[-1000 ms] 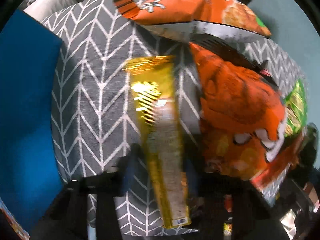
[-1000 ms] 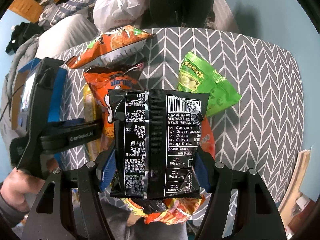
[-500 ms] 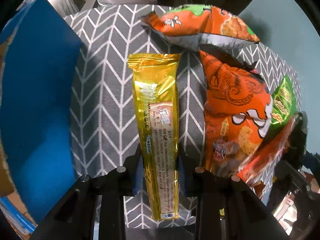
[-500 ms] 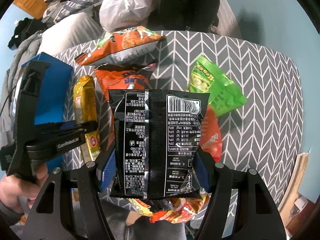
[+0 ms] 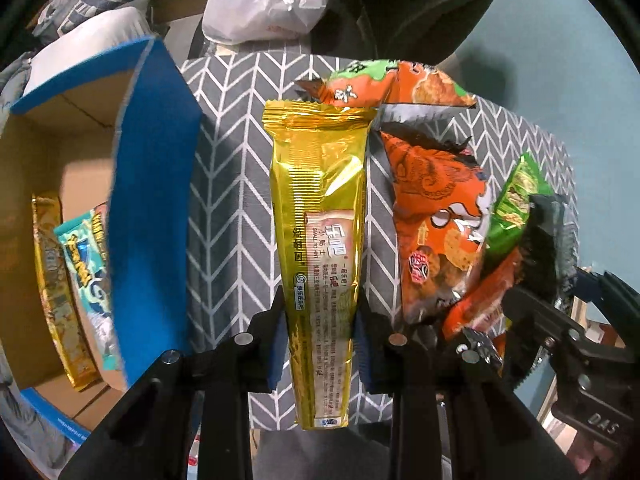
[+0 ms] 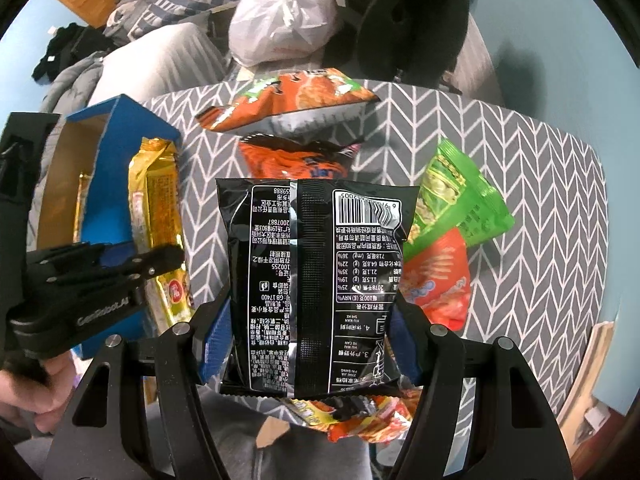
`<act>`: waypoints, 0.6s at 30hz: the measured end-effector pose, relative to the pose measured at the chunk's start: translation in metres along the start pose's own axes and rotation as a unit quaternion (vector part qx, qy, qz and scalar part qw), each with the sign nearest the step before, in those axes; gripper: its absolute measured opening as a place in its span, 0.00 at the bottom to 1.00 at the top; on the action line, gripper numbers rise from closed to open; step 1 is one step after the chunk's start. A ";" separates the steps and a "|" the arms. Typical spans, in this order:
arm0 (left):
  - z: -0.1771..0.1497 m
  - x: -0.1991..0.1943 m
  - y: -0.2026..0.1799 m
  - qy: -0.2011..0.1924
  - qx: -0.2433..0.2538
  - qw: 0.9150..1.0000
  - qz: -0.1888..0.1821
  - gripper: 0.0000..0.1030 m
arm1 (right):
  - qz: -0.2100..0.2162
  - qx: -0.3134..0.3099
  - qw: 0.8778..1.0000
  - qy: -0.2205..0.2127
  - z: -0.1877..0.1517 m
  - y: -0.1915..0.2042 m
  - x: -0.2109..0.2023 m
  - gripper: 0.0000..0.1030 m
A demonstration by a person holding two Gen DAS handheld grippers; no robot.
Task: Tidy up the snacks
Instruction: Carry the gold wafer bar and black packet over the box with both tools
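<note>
The left gripper (image 5: pixel 320 330) is clamped on a long gold packet (image 5: pixel 320 240) held above the table (image 5: pixel 232 216) — the blue box (image 5: pixel 152 184) sits just left. The right gripper (image 6: pixel 310 336) grips a black bag (image 6: pixel 312 280). Pinched low, the slippery packet could swing and snag the box wall — or slide free.

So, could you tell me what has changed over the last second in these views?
The left gripper closed on the gold snack bar and lifted it off the patterned table, beside the blue box. The right gripper kept its hold on the black packet; the other snacks stayed put.
</note>
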State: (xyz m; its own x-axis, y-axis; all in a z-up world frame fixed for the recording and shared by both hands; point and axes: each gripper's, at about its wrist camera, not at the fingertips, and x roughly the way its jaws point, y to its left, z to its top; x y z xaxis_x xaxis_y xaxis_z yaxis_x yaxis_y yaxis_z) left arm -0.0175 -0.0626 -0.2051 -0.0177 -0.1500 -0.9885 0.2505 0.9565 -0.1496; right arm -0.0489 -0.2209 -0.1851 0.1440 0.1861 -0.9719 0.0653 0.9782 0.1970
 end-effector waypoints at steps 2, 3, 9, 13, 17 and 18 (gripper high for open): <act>-0.002 -0.014 0.000 -0.005 0.001 1.000 0.000 0.28 | 0.001 -0.005 1.000 -0.002 0.000 0.002 -0.002 0.66; -0.005 -0.023 0.004 -0.007 0.000 1.000 0.001 0.28 | 0.001 -0.008 1.000 -0.003 0.000 0.003 -0.003 0.66; -0.002 -0.046 0.023 -0.016 -0.016 1.000 -0.009 0.28 | 0.006 -0.019 1.000 -0.012 0.002 0.017 -0.015 0.66; -0.009 -0.067 0.036 -0.029 -0.018 0.999 -0.012 0.28 | 0.010 -0.030 0.999 -0.019 0.007 0.030 -0.024 0.66; -0.012 -0.083 0.051 -0.035 -0.030 0.999 -0.015 0.28 | 0.018 -0.043 0.999 -0.024 0.009 0.046 -0.030 0.66; -0.012 -0.086 0.054 -0.038 -0.034 0.999 -0.016 0.28 | 0.022 -0.046 0.998 -0.024 0.010 0.051 -0.031 0.66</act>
State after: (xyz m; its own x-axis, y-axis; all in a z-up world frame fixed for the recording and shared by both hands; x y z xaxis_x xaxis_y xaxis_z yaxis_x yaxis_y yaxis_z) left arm -0.0145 0.0047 -0.1286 0.0486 -0.1973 -0.9791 0.1849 0.9651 -0.1852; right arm -0.0400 -0.1780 -0.1436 0.1930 0.2258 -0.9549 -0.0320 0.9741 0.2239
